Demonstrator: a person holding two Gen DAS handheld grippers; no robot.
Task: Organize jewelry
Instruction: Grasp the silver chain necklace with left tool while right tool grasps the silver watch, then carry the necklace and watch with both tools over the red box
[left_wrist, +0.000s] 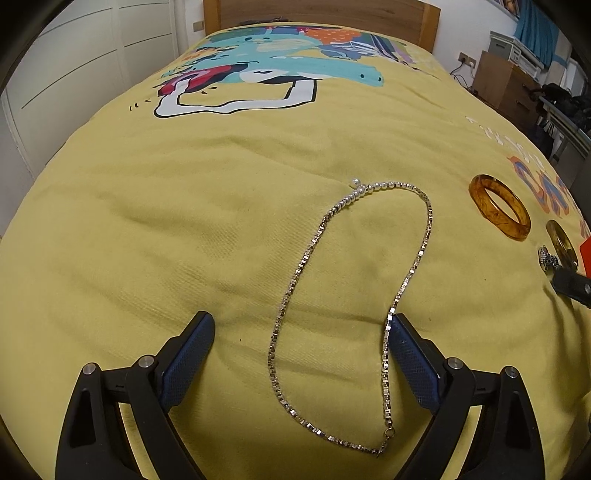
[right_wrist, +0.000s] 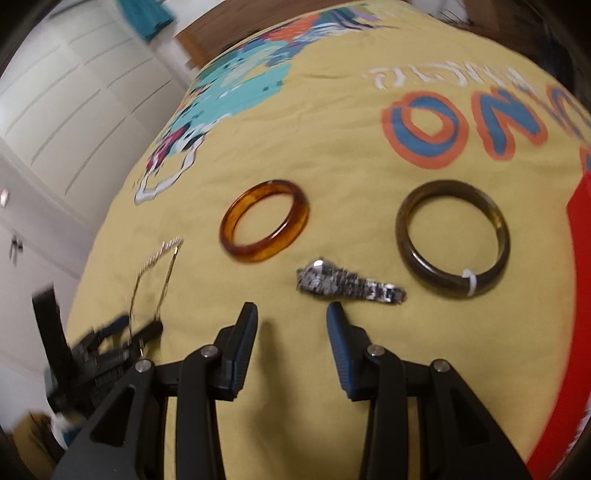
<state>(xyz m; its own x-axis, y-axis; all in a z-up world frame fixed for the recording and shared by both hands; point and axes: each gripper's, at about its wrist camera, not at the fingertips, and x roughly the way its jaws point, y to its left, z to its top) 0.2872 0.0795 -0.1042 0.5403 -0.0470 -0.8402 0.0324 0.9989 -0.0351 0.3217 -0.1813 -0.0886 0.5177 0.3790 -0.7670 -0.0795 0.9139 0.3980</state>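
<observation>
On bed (left_wrist: 147, 221), between spread left tool (left_wrist: 301, 326) pads: silver chain necklace (left_wrist: 295, 273), judged light, limp, slippery. Best pinched mid-strand. Right tool (right_wrist: 291, 314) apart, empty, near watch (right_wrist: 347, 282).

Shiny metal necklace (left_wrist: 406, 266) on matt cloth bedspread (left_wrist: 184, 229).

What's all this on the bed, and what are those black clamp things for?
A person is sorting jewelry laid out on a yellow bedspread, with a handheld gripper in each hand. The left gripper hangs open over a silver chain necklace, one strand beside its right finger. The right gripper is open just short of a metal watch. An amber bangle and a dark bangle lie untouched.
</observation>
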